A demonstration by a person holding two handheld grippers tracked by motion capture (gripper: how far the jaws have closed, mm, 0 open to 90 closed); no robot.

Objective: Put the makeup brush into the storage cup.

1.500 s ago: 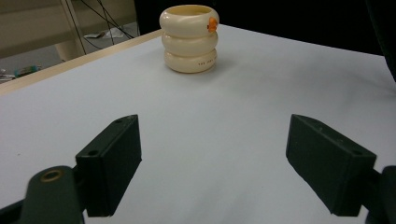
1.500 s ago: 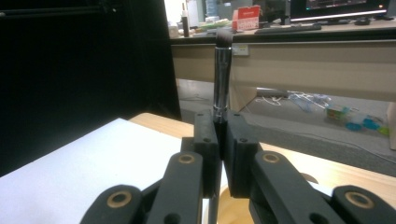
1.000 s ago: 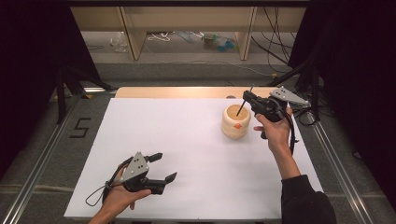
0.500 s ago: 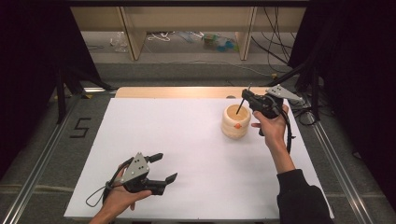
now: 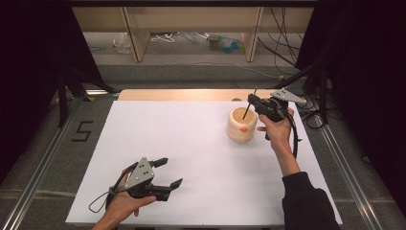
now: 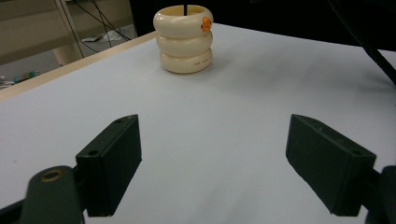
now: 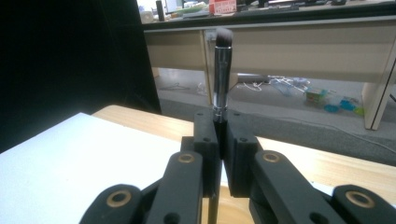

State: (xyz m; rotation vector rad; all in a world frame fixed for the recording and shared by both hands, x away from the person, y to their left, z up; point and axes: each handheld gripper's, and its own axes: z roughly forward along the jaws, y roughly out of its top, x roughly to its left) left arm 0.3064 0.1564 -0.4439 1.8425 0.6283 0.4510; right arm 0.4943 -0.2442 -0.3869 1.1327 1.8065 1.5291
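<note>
Lowering further, right hand-held gripper (image 5: pixel 252 99) dips brush (image 7: pixel 222 70) into holder (image 5: pixel 241 124).

Two black handheld grippers: left gripper (image 5: pixel 167 173) and right gripper (image 5: pixel 253 101), each with grey three-cornered top plate and trailing black cable. Blocky black jaws on linkage arms with brass-coloured pivot bushings, small screw holes in jaw faces. Dark sleeve (image 5: pixel 306 203) on right forearm, bare left.
</note>
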